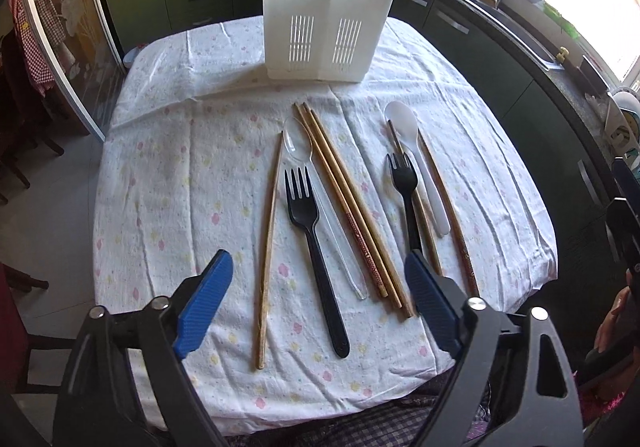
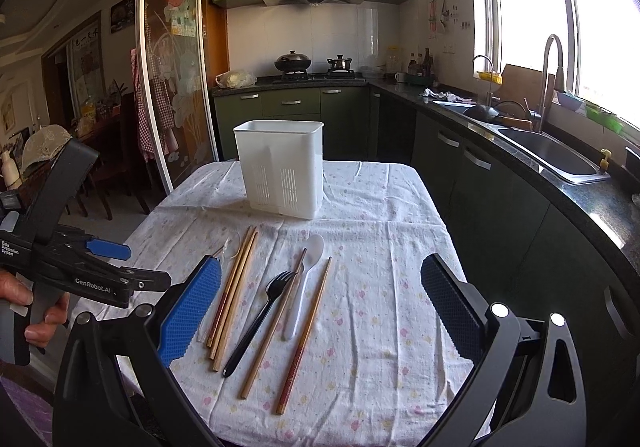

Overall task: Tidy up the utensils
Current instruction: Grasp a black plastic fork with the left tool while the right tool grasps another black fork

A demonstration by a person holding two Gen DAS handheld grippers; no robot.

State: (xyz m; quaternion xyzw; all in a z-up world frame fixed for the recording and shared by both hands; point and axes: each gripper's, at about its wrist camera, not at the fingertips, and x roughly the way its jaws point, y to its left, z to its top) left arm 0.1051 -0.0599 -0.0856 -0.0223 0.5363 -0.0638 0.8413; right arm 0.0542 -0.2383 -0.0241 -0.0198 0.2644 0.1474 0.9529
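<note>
The left claw [image 1: 318, 293] hangs above the near edge of the table [image 1: 168, 175], its 2 blue-padded fingers [image 1: 206, 303] spread wide with nothing between them. The right claw [image 2: 320, 307] is likewise spread wide and holds nothing, hovering over the near right part of the same table.

A white utensil holder [image 1: 326, 25] stands upright at the far middle of the flowered tablecloth [image 1: 472, 151], with slotted vents low on its front wall. All the utensils lie flat on the cloth nearer than it, well apart from it.

In the left group, a single wooden chopstick [image 1: 268, 247] lies farthest left. Just right of it is a large black fork [image 1: 316, 255], tines pointing far. A clear plastic spoon [image 1: 298, 143] lies beside the fork, its handle running near and to the right. Next comes a bundle of 3 chopsticks [image 1: 352, 207] touching one another.

In the right group, a small black fork [image 2: 260, 315] lies on the left, with a plain chopstick [image 2: 272, 327] crossing close beside it. A white spoon [image 2: 308, 279] lies just right, bowl pointing far. A chopstick with a red patterned end [image 2: 306, 335] lies farthest right.

From the right wrist view, the left claw's black body shows at the left, gripped by the person's left hand [image 2: 38, 311].
</note>
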